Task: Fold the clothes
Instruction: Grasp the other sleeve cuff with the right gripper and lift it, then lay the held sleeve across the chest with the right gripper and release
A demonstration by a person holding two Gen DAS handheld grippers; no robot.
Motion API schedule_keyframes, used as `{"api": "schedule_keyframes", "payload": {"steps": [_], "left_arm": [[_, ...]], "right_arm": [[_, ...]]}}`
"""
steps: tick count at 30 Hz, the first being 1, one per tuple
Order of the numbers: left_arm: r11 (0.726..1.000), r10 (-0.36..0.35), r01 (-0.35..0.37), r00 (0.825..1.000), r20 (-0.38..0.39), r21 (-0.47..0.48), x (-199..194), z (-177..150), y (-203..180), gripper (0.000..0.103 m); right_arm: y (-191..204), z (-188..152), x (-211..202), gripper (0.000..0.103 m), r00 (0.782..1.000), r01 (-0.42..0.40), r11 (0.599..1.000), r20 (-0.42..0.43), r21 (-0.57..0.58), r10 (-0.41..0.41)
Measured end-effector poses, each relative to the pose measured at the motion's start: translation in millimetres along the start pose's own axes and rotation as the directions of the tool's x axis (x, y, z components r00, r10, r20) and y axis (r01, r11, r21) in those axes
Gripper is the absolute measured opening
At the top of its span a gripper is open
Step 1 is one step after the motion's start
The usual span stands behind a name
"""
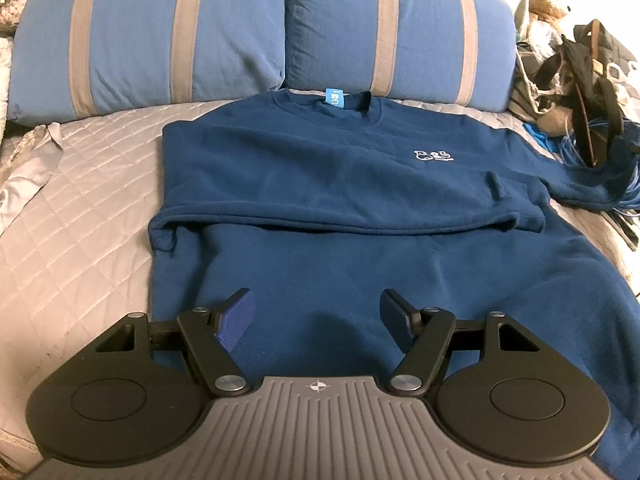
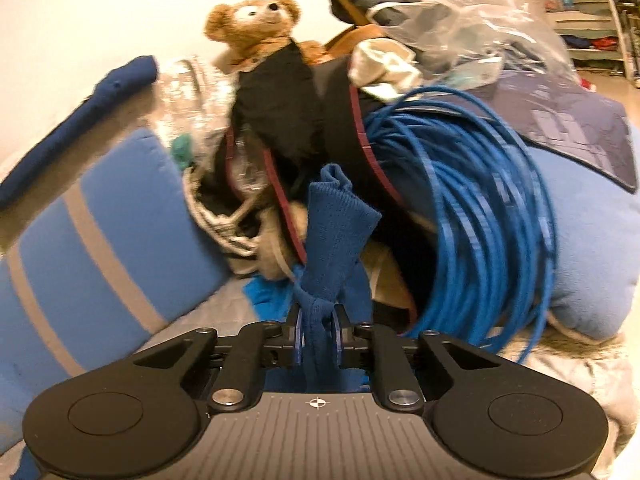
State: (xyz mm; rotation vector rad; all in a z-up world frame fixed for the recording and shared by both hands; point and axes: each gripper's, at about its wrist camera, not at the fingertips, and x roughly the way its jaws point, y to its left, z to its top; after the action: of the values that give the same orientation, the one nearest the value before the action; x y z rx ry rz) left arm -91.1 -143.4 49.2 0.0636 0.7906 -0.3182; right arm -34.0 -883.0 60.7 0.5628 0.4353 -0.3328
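A navy sweatshirt (image 1: 320, 168) lies face up on the grey quilted bed (image 1: 80, 208), collar toward the pillows, with a small white chest logo (image 1: 434, 156). Its left sleeve is folded across the chest (image 1: 248, 220). The other sleeve (image 1: 580, 188) stretches out to the right. My left gripper (image 1: 316, 314) is open and empty, hovering over the lower body of the sweatshirt. My right gripper (image 2: 318, 332) is shut on the ribbed blue sleeve cuff (image 2: 336, 232), which stands up from between the fingers.
Two blue pillows with grey stripes (image 1: 256, 28) lie at the head of the bed. At the right side there is a pile: a teddy bear (image 2: 256, 20), a coil of blue cable (image 2: 480, 208), black straps, plastic bags (image 2: 460, 12) and a light blue cushion (image 2: 592, 256).
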Motion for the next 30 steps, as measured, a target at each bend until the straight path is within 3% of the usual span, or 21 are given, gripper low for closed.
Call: {"api": "schedule_keyframes", "payload": {"steps": [6,13,19,30], "left_arm": [[1.000,-0.001,0.001,1.000,0.004,-0.007,0,-1,0,0.069],[1.000,-0.009,0.010,1.000,0.003,-0.014,0,-1,1,0.069],[0.999,-0.039,0.040,0.999,0.014,-0.022,-1,-2,4,0.069],[0.999,-0.031,0.031,1.000,-0.004,-0.027,1,0,3,0.069]], "right_arm": [[27,-8,-3,0.016,0.993,-0.117,0.993,-0.035,-0.020,0.117],[60,-24,-5,0.016,0.968,-0.237,0.970,-0.091,-0.045,0.232],[88,-45,-5,0.016,0.943,-0.308,0.949,-0.151,-0.062,0.296],[144,-99,-3,0.016,0.883,-0.429,0.896,-0.262,-0.116,0.389]]}}
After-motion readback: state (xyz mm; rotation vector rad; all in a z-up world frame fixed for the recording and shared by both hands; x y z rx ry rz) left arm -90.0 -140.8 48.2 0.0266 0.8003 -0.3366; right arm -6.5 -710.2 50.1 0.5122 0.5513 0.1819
